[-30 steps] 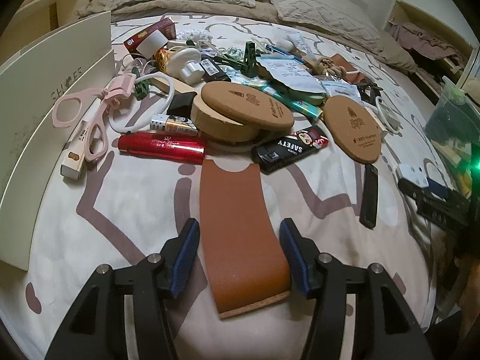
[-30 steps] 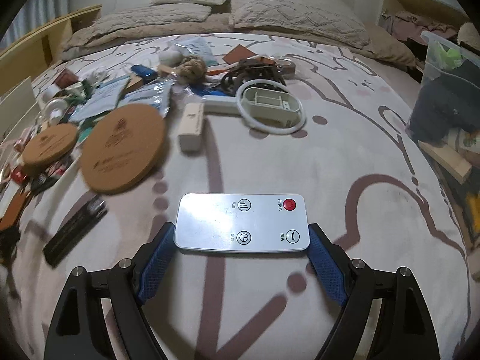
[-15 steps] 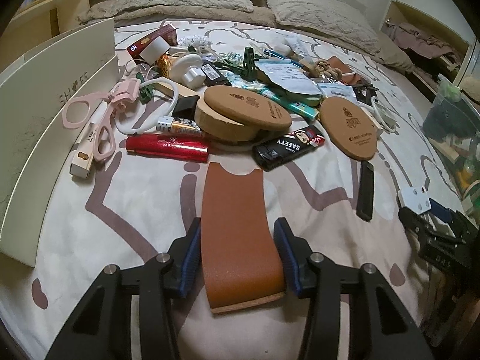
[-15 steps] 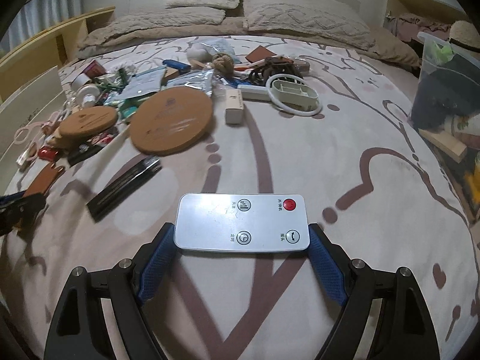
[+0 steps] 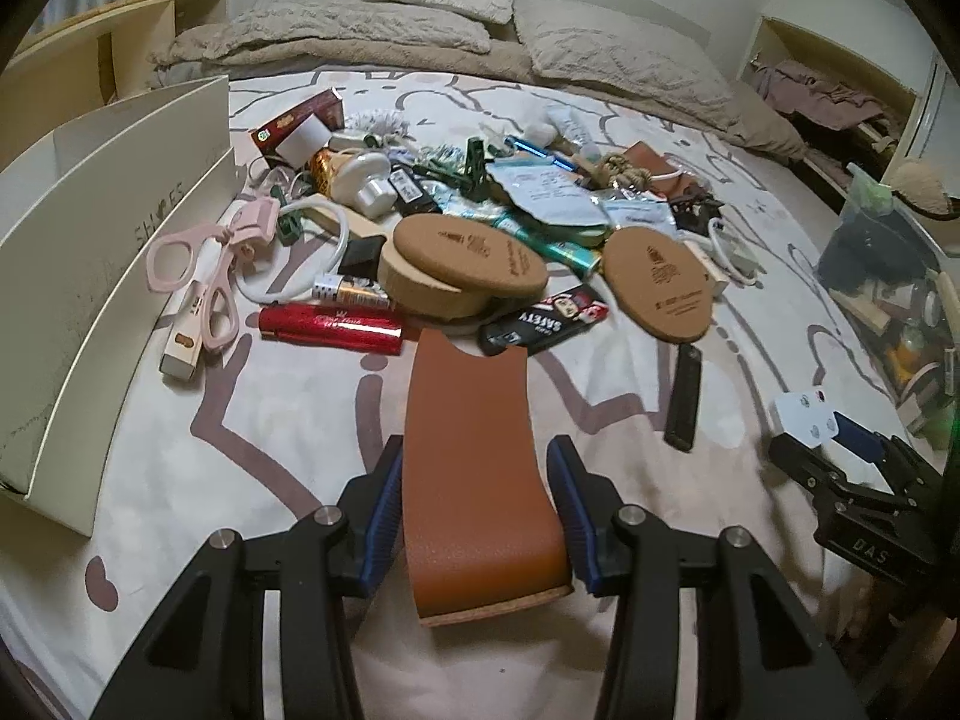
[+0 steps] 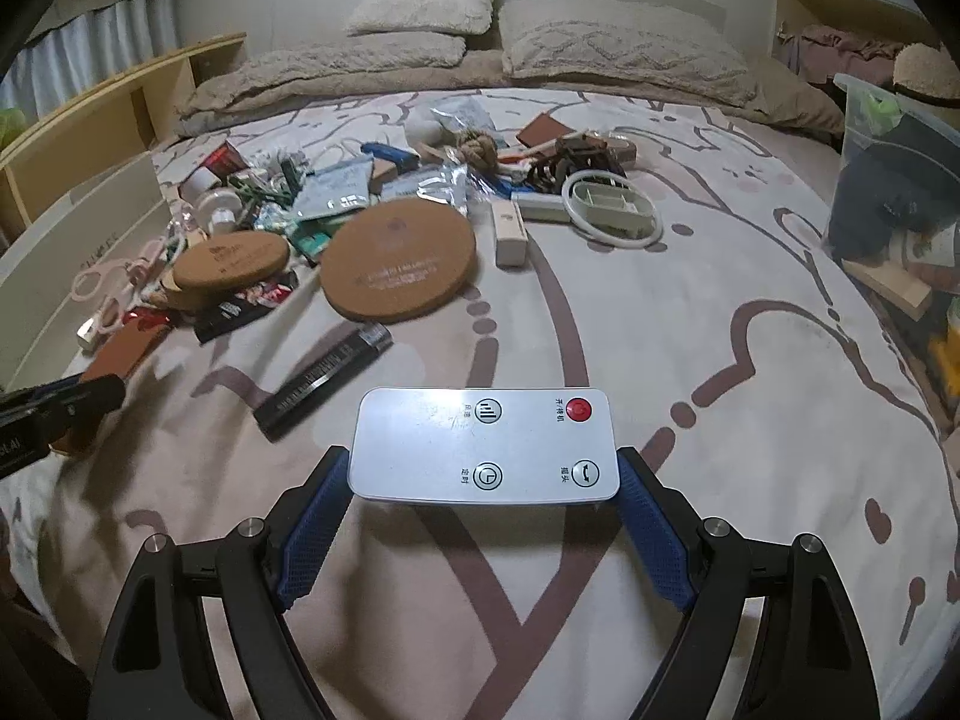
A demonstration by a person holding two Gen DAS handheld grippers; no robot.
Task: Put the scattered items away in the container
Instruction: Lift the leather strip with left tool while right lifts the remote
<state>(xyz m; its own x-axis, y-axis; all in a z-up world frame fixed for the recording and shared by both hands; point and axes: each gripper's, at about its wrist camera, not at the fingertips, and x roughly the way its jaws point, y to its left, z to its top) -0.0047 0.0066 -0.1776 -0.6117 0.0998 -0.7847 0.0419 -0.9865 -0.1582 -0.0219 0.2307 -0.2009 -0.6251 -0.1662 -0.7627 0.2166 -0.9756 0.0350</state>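
Observation:
A brown leather sleeve [image 5: 474,468] is clamped between the blue pads of my left gripper [image 5: 477,516], which is shut on it just above the bed cover. My right gripper [image 6: 483,504] is shut on a white remote control [image 6: 486,447] with a red button, held crosswise over the bed. The same remote [image 5: 804,414] and right gripper [image 5: 840,468] show at the right edge of the left wrist view. A cream shoe box [image 5: 90,252] stands open at the left. Scattered items fill the middle of the bed: cork coasters [image 5: 657,282], a red lighter [image 5: 330,327], pink scissors [image 5: 198,276].
A black flat stick [image 5: 684,396] lies right of the sleeve. A white ring with a tray [image 6: 612,210] and a white bar [image 6: 510,231] lie farther back. A clear bin [image 6: 894,162] of clutter stands off the bed's right side. Pillows [image 6: 606,48] line the headboard.
The left gripper's pads closed onto the brown sleeve and raised it slightly. My right gripper swung leftwards with the remote, bringing the pile of items and the left gripper into its view.

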